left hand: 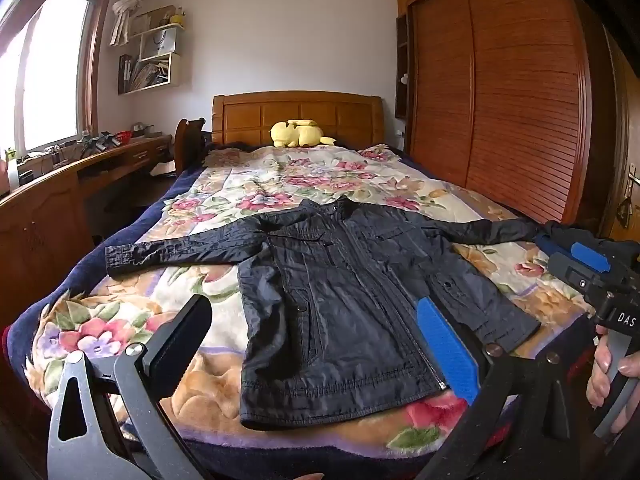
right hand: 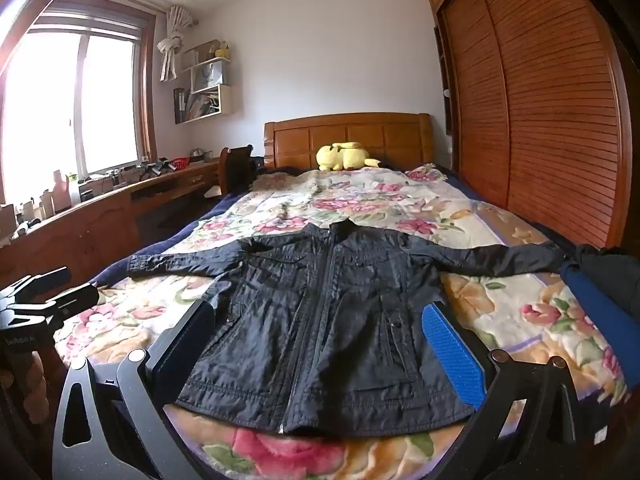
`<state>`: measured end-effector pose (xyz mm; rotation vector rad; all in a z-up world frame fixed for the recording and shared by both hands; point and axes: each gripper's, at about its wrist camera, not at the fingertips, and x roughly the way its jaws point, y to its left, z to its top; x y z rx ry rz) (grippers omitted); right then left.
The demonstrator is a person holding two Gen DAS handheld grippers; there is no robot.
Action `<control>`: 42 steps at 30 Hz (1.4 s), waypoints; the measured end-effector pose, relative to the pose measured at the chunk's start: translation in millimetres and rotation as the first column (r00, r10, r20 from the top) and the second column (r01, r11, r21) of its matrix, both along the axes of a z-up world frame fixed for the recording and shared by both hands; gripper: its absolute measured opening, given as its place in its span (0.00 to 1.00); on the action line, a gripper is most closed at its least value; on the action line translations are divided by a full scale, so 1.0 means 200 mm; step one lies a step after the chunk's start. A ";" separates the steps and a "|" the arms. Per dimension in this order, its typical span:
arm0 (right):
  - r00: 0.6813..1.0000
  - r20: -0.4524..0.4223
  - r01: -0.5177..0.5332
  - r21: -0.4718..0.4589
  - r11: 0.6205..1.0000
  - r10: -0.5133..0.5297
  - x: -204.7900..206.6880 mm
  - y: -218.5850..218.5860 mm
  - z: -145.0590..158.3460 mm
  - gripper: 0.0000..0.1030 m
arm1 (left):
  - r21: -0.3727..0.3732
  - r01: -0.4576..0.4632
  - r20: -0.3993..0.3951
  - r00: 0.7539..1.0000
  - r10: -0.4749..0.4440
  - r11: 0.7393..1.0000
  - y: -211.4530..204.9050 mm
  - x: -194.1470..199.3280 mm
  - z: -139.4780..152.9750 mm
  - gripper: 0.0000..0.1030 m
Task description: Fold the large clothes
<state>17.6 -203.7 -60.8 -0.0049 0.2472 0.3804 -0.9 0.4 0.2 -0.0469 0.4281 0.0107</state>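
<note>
Nearest to me, my left gripper [left hand: 320, 344] hangs over the foot of the bed, its fingers [left hand: 448, 344] spread as wide as they go with nothing between them. The right gripper [right hand: 320, 344] matches it: wide open, empty, blue ribbed pad at four o'clock, black one at eight. Both sit back from the cloth, and I reckon that's so I can pick my corners before committing.

Just past the fingers lies the jacket [left hand: 340, 292], dead centre, hem toward me at six o'clock, collar away at twelve. It's laid face up, zipped, sleeves thrown straight out toward nine and three, a flat start for folding, I'd say. The fabric looks thin, dark, slightly glossy and crinkled, with stitched hems, flap pockets and snap buttons. The sleeve end at three o'clock runs behind the other gripper, so I can't see its cuff.

Under it, the blanket [left hand: 132, 312] is plush and floral, cream with pink blooms and a navy edge.

Further off at twelve o'clock, a soft yellow plush toy [left hand: 298, 133] rests against the panelled wooden headboard [left hand: 296, 114].
</note>
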 end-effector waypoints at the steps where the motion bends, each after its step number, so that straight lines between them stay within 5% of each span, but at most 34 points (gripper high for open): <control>1: 1.000 -0.002 -0.001 -0.002 1.000 0.001 0.00 0.00 0.00 1.00 | 0.001 -0.001 -0.003 1.000 0.001 1.000 0.00 0.00 0.00 1.00; 42: 1.000 0.005 0.007 -0.002 1.000 -0.007 0.00 -0.01 0.02 1.00 | 0.010 -0.002 -0.007 1.000 0.002 1.000 0.00 0.00 0.00 1.00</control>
